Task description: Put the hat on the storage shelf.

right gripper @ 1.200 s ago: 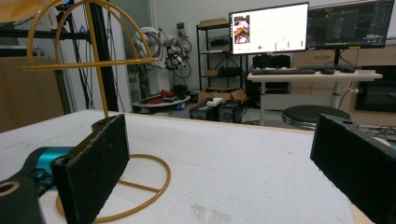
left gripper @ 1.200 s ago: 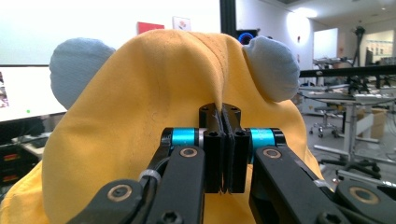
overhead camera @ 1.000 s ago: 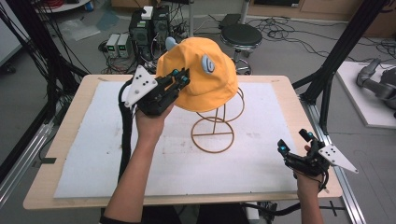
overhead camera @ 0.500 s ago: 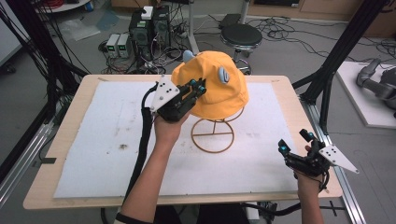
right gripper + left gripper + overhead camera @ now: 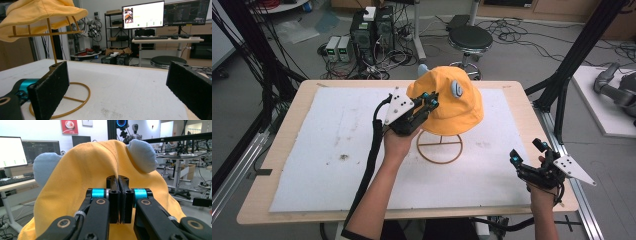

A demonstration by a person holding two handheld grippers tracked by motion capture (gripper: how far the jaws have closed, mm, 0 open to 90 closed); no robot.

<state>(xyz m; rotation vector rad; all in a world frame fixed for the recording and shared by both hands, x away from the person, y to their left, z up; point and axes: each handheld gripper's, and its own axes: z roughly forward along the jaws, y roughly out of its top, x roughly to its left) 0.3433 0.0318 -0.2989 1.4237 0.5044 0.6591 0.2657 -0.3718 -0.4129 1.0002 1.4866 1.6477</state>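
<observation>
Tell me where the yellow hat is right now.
In the high view the yellow hat sits atop the wire stand at the table's far middle, its near brim pinched in the shut left gripper; the right gripper rests apart, near-right.

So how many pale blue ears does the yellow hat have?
2. One ear sits right of the hat's crown in the left gripper view, the other ear at its left edge.

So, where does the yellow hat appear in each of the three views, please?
High view: the yellow hat sits upper centre, over the wire stand, with the left gripper clamped on its brim.
Left gripper view: the hat spreads across the middle, behind the shut jaws.
Right gripper view: the hat is in the top left corner, on the stand.
Shared landmark: the hat's own pale blue ears.
</observation>
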